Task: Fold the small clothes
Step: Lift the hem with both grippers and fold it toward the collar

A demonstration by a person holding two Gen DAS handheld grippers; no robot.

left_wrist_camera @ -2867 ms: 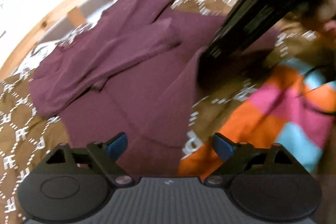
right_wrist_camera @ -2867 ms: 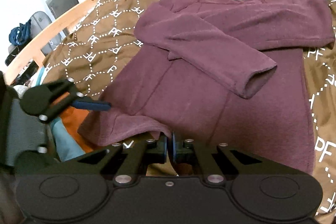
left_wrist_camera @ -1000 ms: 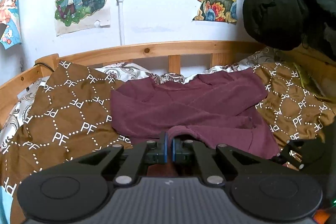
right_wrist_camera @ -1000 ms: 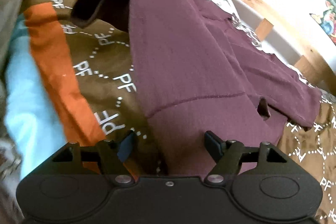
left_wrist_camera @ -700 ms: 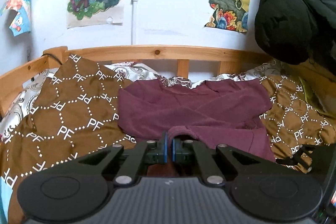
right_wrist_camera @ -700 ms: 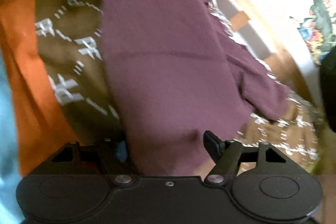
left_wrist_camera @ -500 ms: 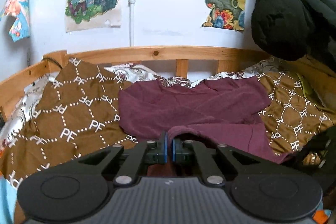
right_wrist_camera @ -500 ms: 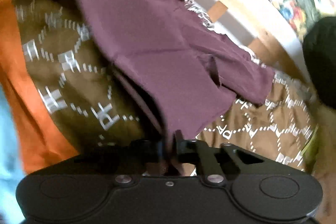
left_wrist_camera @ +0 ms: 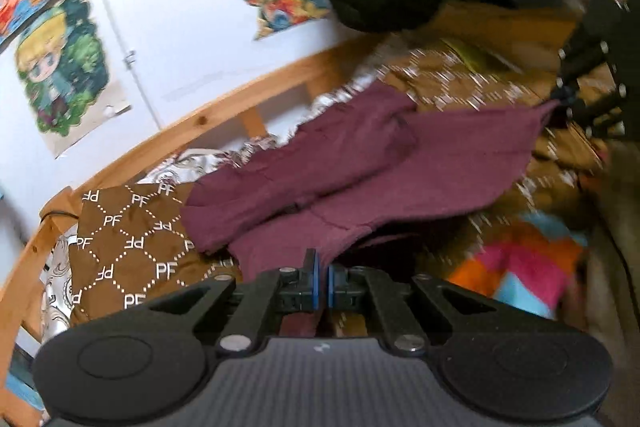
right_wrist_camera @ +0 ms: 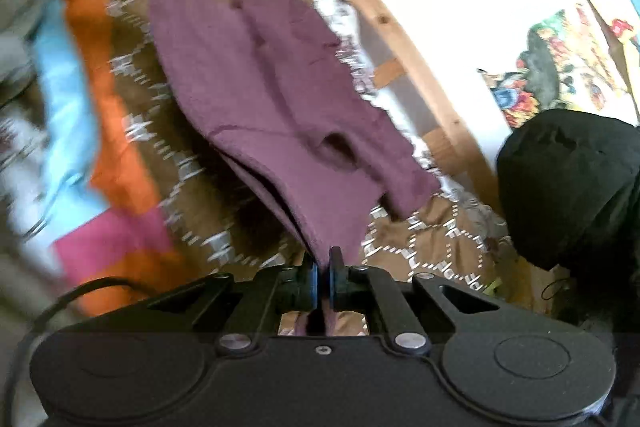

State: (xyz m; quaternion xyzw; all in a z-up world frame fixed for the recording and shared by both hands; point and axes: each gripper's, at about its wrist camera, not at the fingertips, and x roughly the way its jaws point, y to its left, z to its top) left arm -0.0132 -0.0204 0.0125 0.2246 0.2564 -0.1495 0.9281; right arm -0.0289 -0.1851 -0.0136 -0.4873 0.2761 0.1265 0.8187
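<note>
Evidently both grippers, left gripper (left_wrist_camera: 322,281) and right gripper (right_wrist_camera: 323,277), are clamping the maroon sweater (left_wrist_camera: 400,163) hem's 2 corners, lifting it to fold over the bed's brown blanket (left_wrist_camera: 132,247).

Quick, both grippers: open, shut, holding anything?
Left gripper: shut on the maroon sweater's hem.
Right gripper: shut on the same sweater's hem.
</note>
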